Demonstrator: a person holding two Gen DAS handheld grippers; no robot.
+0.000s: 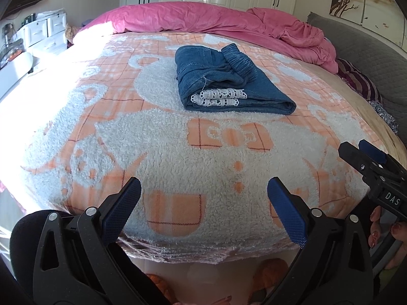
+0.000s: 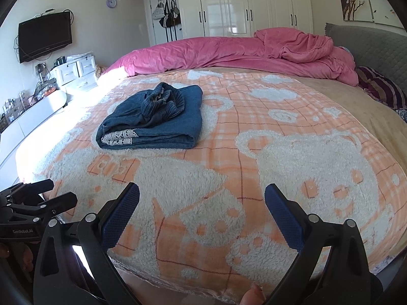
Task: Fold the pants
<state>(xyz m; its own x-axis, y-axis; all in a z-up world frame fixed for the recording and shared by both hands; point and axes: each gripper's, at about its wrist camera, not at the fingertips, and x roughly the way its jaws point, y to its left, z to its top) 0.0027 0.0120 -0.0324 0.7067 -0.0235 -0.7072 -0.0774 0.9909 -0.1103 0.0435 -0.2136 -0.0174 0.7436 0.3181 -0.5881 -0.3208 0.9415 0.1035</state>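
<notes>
Blue denim pants (image 1: 229, 81) sit folded into a thick, soft-edged rectangle out on the fleecy orange-and-white blanket (image 1: 157, 152), up around twelve o'clock in the left wrist view and at ten o'clock in the right wrist view. The gathered elastic waistband (image 1: 239, 62) is bunched on top, and white lace trim (image 1: 218, 97) peeks from the near folded edge.

Left gripper (image 1: 203, 195) hangs over the near edge of the bed, its ribbed blue pads (image 1: 122, 211) spread wide apart, nothing between them. Right gripper (image 2: 202, 198) is the same: fingers splayed wide, gripping nothing, well short of the denim.

The blanket is nubbly, with teddy-bear shapes on an orange checked ground, and a broad stretch of it lies between both grippers and the pants. At the far edge, from eleven to two o'clock, a crumpled pink duvet (image 2: 229, 50) runs across the bed. A grey quilted headboard (image 2: 368, 43) stands at two o'clock; glossy white wardrobe doors (image 2: 244, 5) line the back wall.
</notes>
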